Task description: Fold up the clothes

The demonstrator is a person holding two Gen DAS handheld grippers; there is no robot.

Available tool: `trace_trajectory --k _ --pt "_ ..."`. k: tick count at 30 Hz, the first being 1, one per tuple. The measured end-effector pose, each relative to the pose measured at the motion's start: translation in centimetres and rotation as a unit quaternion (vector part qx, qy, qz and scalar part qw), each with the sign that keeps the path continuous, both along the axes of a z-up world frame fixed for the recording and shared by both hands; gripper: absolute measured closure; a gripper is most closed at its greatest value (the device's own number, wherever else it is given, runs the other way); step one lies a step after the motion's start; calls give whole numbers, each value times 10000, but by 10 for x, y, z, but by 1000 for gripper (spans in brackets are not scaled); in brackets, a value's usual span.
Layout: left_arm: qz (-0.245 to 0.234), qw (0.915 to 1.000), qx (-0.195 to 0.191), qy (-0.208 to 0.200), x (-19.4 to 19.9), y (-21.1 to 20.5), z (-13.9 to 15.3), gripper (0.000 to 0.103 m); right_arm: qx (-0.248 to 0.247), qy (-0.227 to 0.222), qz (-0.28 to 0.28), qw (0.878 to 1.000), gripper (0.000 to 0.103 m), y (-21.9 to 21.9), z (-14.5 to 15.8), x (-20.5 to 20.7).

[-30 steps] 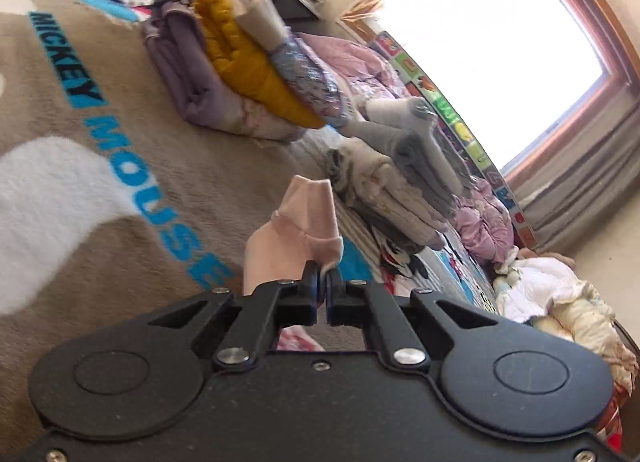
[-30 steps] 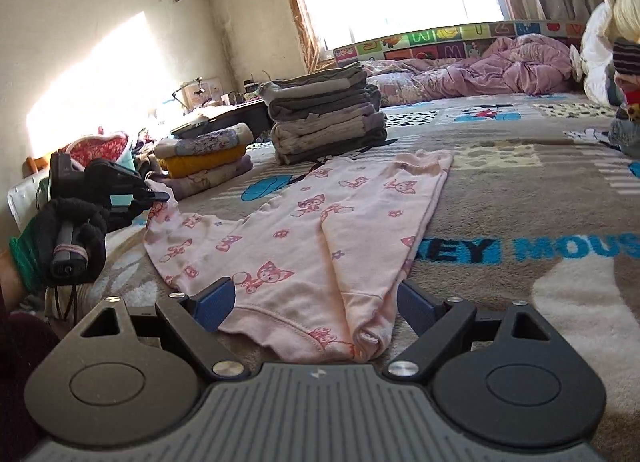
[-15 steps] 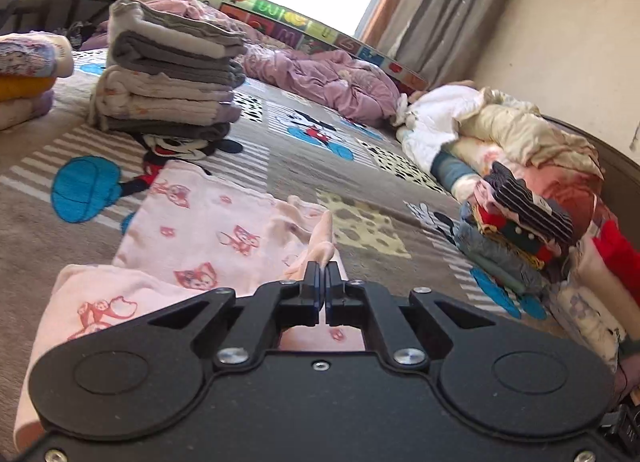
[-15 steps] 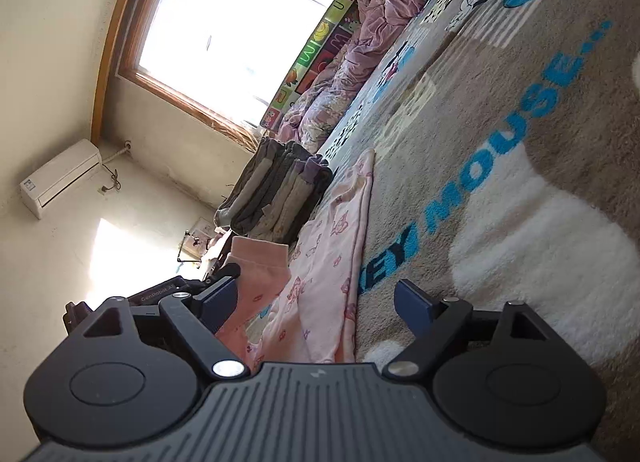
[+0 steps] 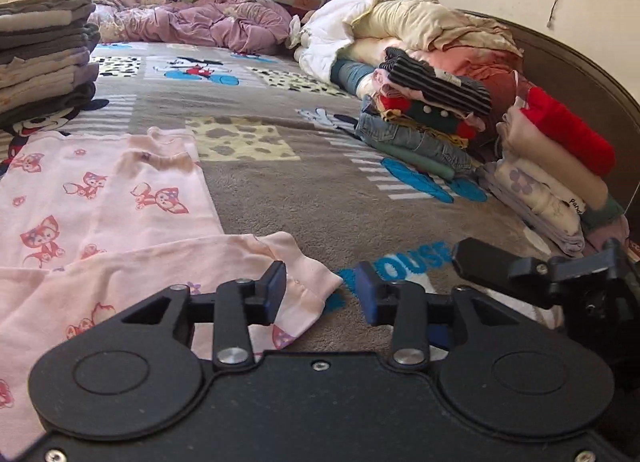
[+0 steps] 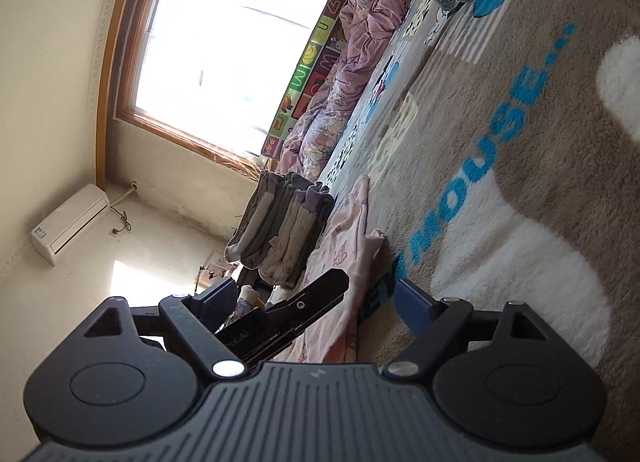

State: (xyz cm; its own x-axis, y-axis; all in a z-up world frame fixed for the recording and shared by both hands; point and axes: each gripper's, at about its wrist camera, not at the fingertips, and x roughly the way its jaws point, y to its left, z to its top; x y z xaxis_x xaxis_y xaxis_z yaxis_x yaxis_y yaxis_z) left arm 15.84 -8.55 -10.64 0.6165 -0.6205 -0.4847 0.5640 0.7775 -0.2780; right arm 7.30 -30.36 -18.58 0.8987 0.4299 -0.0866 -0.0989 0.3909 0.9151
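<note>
Both grippers are spread wide, holding nothing: left gripper (image 5: 320,292), right gripper (image 6: 316,302). Pale pink fox-print cotton garment (image 5: 104,197) lies on the grey plush Mickey Mouse blanket (image 5: 320,185), one part doubled over. Looks mid-fold; next, grab a fresh edge.

Left claw (image 5: 321,293): held low and level, its two blue-padded fingers (image 5: 275,290) spread apart, nothing gripped between them.
Right claw (image 6: 315,303): rolled steeply to one side, fingers (image 6: 414,306) set wide apart, nothing clamped.
Relative position: the right claw (image 5: 536,276) is seen just beside the left claw, at its right; the left claw (image 6: 296,312) is seen between the right claw's fingers.
</note>
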Motion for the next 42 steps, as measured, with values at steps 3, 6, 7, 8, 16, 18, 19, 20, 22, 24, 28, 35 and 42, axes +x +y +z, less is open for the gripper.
trace_trajectory --k 3,6,7,8,16,18,19,20,22,24,28,35,42 --pt "394 9988 -200 -194 -7 42 18 67 -257 103 35 9996 18 4 3 5" --pt "940 9944 -382 -282 -13 90 26 66 -791 358 166 9961 19 17 11 14" --pt "1116 9924 -429 -277 -15 106 26 66 -843 457 220 9951 19 21 11 19" --pt "1292 9901 -476 -271 -17 122 26 66 -764 542 180 9954 19 23 11 22" --pt "2046 9754 -784 -220 -41 197 19 66 -122 1213 -142 9924 28 40 5 51" --pt "2077 9745 -814 -245 -45 205 20 66 64 1315 -251 9910 32 37 2 56" --pt "2078 9744 -819 -263 -46 208 20 66 108 1347 -285 9904 33 37 1 59" --pt "2047 9751 -808 -286 -47 209 21 66 64 1367 -294 9902 35 38 1 62" --pt "2005 9763 -726 -381 -49 209 24 66 -62 1386 -320 9898 36 42 2 70" --pt "1921 9785 -588 -472 -49 208 26 66 -256 1401 -362 9891 39 46 4 75" --pt "1825 9820 -278 -394 -44 197 20 66 -660 1481 -444 9858 64 56 7 84" --pt "1245 9916 276 -226 -42 174 8 66 -521 1091 -516 9913 92 45 22 79" --pt "393 9886 1268 -717 -69 153 11 46 -594 603 -467 9953 92 32 54 77"
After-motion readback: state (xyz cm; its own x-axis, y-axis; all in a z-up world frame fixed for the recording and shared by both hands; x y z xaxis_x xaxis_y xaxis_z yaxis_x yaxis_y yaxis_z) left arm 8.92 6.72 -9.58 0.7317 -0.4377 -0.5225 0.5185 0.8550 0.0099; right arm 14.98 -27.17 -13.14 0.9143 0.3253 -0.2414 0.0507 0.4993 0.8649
